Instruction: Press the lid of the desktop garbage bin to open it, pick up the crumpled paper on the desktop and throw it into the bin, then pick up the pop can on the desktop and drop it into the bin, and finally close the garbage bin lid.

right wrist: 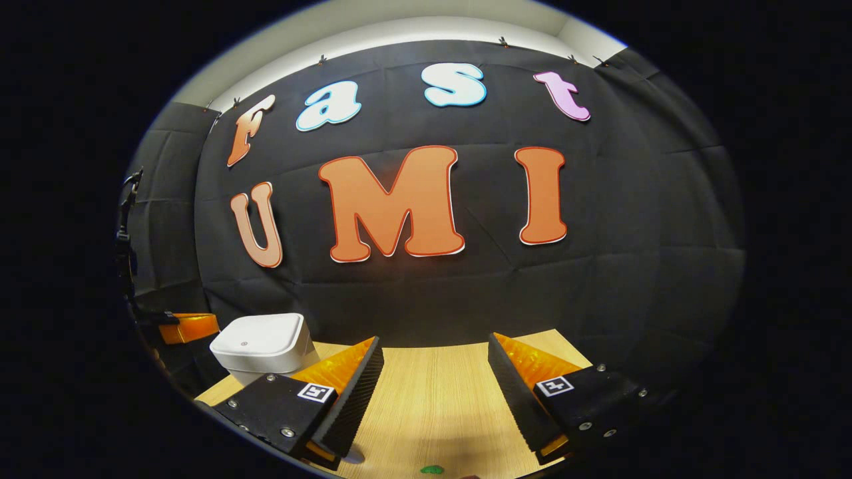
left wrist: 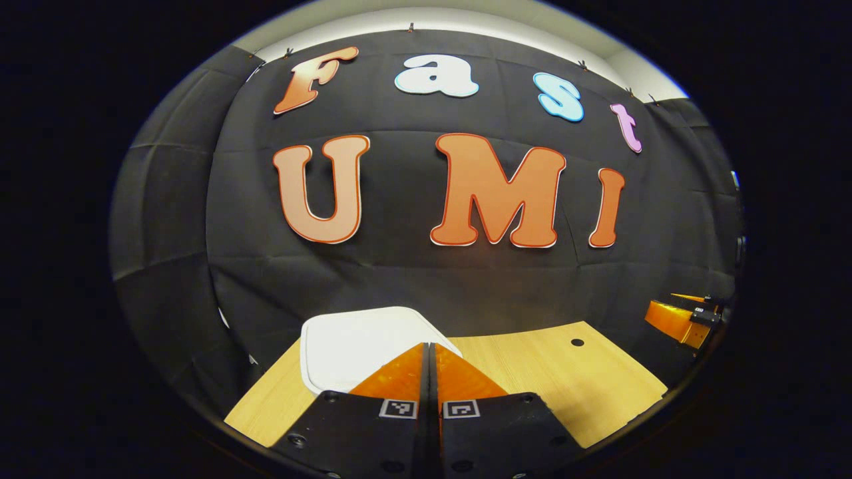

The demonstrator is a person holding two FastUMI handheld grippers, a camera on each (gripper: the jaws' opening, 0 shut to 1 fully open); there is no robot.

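Just ahead of closed left gripper (left wrist: 429, 346): bin lid (left wrist: 353, 339), shut. Nearer than right gripper (right wrist: 432, 359), open, empty.

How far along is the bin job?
Early or finished; the frames can't settle which. The bin has its lid shut. The left tongs are shut and empty over the lid, perhaps ready to press. The right tongs are open and empty above the table. Paper and can aren't located, so they may remain.

Both views face the far black cloth wall low over the light wooden tabletop (right wrist: 432, 392); the left sits close above the white plastic bin (left wrist: 359, 339), which the right sees farther left (right wrist: 263, 342).
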